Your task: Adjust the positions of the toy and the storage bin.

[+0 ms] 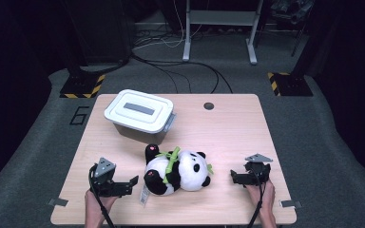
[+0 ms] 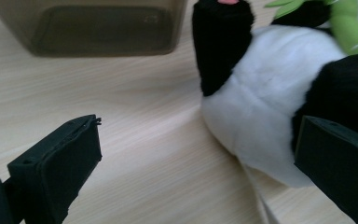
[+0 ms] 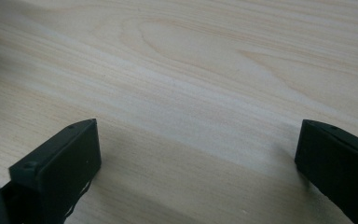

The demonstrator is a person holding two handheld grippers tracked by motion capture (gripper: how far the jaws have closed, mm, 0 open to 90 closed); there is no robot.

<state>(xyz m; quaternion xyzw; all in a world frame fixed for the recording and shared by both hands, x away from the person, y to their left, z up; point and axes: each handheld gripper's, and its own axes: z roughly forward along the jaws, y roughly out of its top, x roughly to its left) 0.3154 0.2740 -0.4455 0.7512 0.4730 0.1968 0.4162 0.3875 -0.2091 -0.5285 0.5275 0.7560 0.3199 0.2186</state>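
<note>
While a person's hands hold them at the near edge of the worktop (image 1: pixel 228 118), the left tongs (image 1: pixel 134 182) and the right tongs (image 1: pixel 232 176) gape wide and empty on either side of a plush panda (image 1: pixel 178 172), apparently poised to take it from both flanks. Lying on its side between them, the toy touches neither, and behind it stands a lidded grey storage box (image 1: pixel 140 115), seemingly its destination. Beyond the pale wood lie grey carpet, trailing cables and dark stands.
</note>
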